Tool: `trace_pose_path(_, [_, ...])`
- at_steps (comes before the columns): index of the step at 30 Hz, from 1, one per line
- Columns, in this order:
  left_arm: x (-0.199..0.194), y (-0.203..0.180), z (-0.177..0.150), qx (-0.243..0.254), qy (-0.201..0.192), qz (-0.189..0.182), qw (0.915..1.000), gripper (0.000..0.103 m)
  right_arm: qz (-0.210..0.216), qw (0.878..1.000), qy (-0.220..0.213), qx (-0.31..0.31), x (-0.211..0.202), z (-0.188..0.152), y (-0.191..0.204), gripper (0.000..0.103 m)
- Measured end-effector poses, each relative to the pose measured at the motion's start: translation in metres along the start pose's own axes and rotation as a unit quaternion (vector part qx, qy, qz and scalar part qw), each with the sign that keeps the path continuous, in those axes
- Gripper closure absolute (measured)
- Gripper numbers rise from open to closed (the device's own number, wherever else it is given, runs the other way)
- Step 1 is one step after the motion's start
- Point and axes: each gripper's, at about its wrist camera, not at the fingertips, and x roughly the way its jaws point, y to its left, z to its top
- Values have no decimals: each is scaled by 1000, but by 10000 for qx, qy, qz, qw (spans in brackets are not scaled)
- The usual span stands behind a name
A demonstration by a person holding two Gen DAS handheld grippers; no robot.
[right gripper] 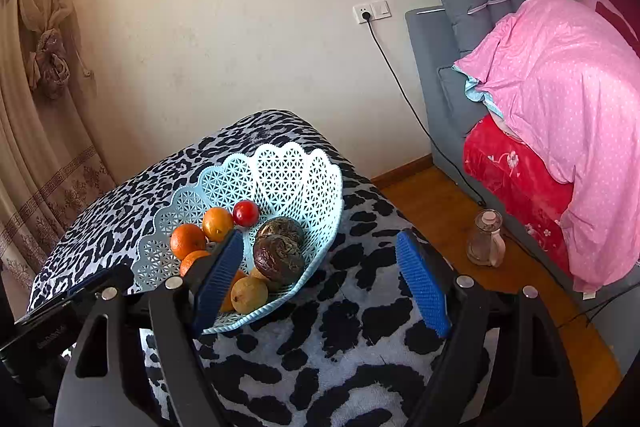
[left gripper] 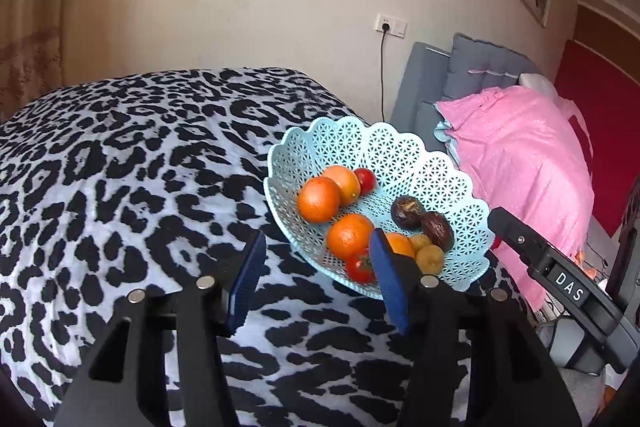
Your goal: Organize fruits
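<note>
A light-blue lattice basket (left gripper: pixel 400 155) (right gripper: pixel 280 167) stands on the leopard-print cover. It holds several oranges (left gripper: pixel 319 199) (right gripper: pixel 187 241), two red tomatoes (left gripper: pixel 366 181) (right gripper: pixel 245 213), two dark wrinkled passion fruits (left gripper: pixel 407 211) (right gripper: pixel 279 259) and some small yellowish fruits (left gripper: pixel 430 259) (right gripper: pixel 249 294). My left gripper (left gripper: pixel 318 235) hovers at the basket's near left rim, open, with nothing pressed between its blue pads (left gripper: pixel 245 287). My right gripper (right gripper: pixel 320 235) is open and empty at the basket's right side, its left pad (right gripper: pixel 218 279) over the rim.
The leopard-print cover (left gripper: pixel 120 187) drapes a table that ends just right of the basket. Beyond it are a wooden floor (right gripper: pixel 432 211) with a glass bottle (right gripper: pixel 486 239), a power cord (right gripper: pixel 404 91), and a grey sofa (right gripper: pixel 444 75) with pink (right gripper: pixel 560 87) and red blankets.
</note>
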Motion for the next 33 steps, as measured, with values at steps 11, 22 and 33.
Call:
trace_pose_path(11, [-7, 3, -8, 139, -207, 604, 9979, 14, 19, 10000, 14, 6, 0, 0, 1, 21])
trace_pose_path(22, [-6, 15, -9, -26, -208, 958, 9952, 9, 262, 9994, 195, -105, 4, -1, 6, 17])
trace_pose_path(33, [-9, 15, -10, 92, -367, 1282, 9910, 7, 447, 9974, 366, -432, 1, -5, 18, 17])
